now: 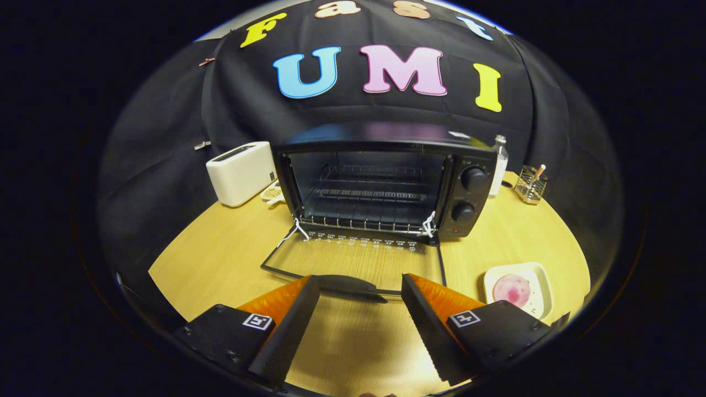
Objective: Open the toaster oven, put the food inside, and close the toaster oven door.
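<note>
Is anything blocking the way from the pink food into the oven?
Nothing visible does. The toaster oven has its door folded down flat, the rack inside bare. The pink food lies on its plate beside the door. The gripper is open and holds nothing, its fingers by the door handle.

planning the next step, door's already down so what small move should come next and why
Probably swing the open hand-held gripper right toward the pink food on its plate. The toaster oven door lies flat, its handle just ahead of the fingers, and the rack is bare.
</note>
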